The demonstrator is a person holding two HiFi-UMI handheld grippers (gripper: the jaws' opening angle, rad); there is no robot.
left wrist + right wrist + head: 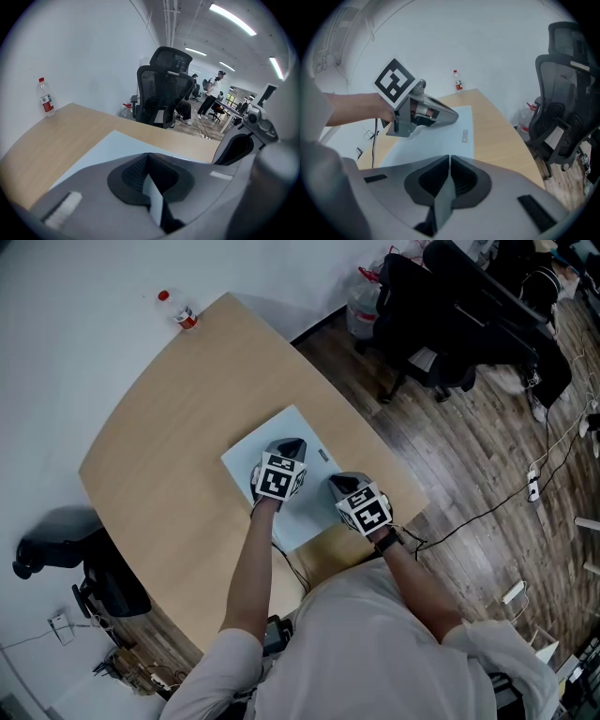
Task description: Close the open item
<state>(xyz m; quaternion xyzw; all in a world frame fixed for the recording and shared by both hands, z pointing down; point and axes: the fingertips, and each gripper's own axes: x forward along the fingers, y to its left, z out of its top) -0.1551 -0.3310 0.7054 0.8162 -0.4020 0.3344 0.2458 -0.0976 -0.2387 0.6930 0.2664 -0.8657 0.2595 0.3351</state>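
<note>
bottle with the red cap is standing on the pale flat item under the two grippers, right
No. The bottle with the red cap is standing on the table at its far corner, apart from the pale flat item under the left gripper and right gripper; the head view shows this.

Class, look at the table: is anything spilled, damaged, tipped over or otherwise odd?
Nothing stands out. The pale flat item lies flat on the table, and the bottle stands upright at the far corner.

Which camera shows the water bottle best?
Left gripper view: the bottle stands side-on, red cap and label clear. The head view shows it small from above; the right gripper view, small and distant.
</note>
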